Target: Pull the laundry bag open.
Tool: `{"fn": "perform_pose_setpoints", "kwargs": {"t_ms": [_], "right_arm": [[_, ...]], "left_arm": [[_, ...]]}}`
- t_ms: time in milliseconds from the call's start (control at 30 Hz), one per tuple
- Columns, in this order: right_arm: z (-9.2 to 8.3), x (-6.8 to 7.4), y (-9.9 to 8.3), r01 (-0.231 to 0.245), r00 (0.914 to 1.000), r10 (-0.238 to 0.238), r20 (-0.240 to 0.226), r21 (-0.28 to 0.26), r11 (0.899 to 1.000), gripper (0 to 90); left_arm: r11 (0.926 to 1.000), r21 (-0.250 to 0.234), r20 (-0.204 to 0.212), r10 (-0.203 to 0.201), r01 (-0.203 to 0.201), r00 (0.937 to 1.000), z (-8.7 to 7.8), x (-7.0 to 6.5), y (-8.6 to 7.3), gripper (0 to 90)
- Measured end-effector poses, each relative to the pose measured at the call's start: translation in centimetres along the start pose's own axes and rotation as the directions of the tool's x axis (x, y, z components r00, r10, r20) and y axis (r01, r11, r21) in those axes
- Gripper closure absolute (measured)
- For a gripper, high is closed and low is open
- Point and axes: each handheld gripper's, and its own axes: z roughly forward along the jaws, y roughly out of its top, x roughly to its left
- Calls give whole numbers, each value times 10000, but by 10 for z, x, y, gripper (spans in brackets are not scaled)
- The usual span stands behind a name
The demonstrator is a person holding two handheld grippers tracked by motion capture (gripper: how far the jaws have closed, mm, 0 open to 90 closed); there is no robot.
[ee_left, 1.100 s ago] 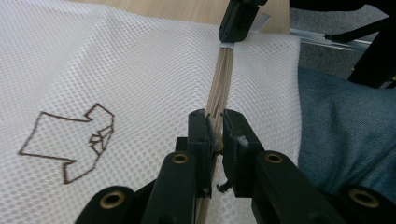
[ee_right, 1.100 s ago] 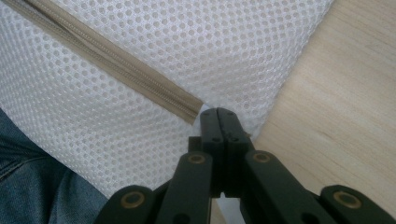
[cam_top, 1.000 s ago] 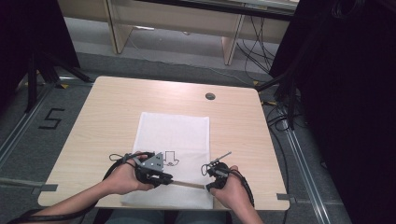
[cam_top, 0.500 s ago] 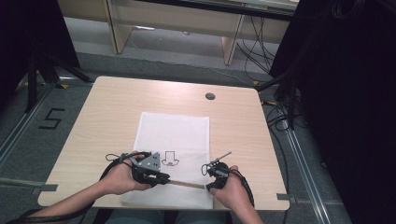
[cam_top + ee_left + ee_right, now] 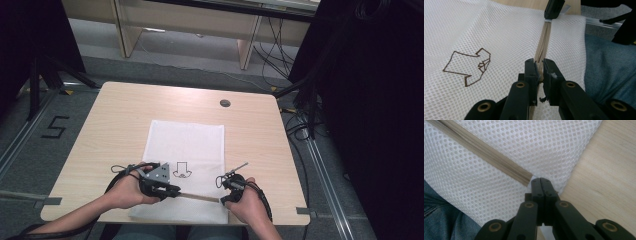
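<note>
A white mesh bag [image 5: 187,142] lies flat on the wooden table [image 5: 125,110], with a brown outline figure [image 5: 182,170] stitched on it. A beige zipper [image 5: 197,196] runs along its near edge. My left gripper [image 5: 175,192] is shut on the zipper's left part; in the left gripper view the pads [image 5: 534,68] pinch the beige zipper [image 5: 543,42] between them. My right gripper [image 5: 223,200] is shut on the zipper's right end. In the right gripper view its jaws [image 5: 540,180] meet on the bag's edge where the zipper [image 5: 491,157] stops.
A round cable hole [image 5: 225,103] sits at the table's far right. The table's near edge lies just below both hands, and the person's blue trousers [image 5: 609,70] lie beyond it. A "5" [image 5: 54,127] is marked on the floor at the left.
</note>
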Motion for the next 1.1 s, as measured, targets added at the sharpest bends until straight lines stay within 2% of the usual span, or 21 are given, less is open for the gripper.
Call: {"fn": "perform_pose_setpoints", "kwargs": {"t_ms": [233, 300, 333, 367, 400, 467, 533, 633, 700, 733, 767, 1067, 1100], "right_arm": [[0, 0, 0, -22, 10000, 22, 78, 9, 10000, 900], [1, -1, 0, 159, 9999, -159, 50, -81, 9998, 900], [0, 0, 0, -32, 10000, 32, 85, 28, 10000, 900], [0, 0, 0, -32, 10000, 32, 85, 28, 10000, 900], [0, 0, 0, -138, 9999, 138, 98, 69, 9999, 900], [0, 0, 0, -137, 9999, 136, 98, 68, 9999, 900], [0, 0, 0, -145, 9998, 144, 108, 71, 9999, 900], [0, 0, 0, -153, 9998, 152, 114, 76, 9999, 900], [1, -1, 0, 151, 9999, -150, 66, -43, 9999, 900], [1, -1, 0, 151, 9999, -150, 66, -43, 9999, 900], [1, 0, 0, -86, 9999, 87, 90, -31, 10000, 900], [0, 0, 0, -14, 9999, 14, 100, 27, 10000, 900], [0, 0, 0, -83, 9999, 82, 103, 40, 10000, 900]], "left_arm": [[10000, 46, -6, -22, 22, 10000, -3, 1, -2, 817], [10000, -34, 73, -73, 74, 9999, -2, 1, -2, 817], [10000, 31, 26, -49, 49, 10000, -3, 1, -2, 817], [10000, 76, -35, 18, -18, 10000, -3, 1, -3, 817], [10000, 21, 2, -75, 75, 10000, -4, 1, -3, 817], [10000, 78, -51, 14, -14, 10000, -5, 2, -4, 817], [9999, 27, -5, -119, 119, 9999, -6, 2, -4, 817], [10000, 78, -154, -56, 58, 9999, -8, 3, -6, 817], [9999, 54, -238, -135, 136, 9996, -13, 5, -7, 817], [9999, 54, -238, -135, 136, 9996, -13, 5, -7, 817], [9998, -8, -246, -199, 199, 9995, -14, 5, -9, 817], [9999, 11, -256, -167, 168, 9995, -14, 6, -11, 817], [9995, -72, -173, -295, 294, 9994, -14, 6, -11, 817]]}}
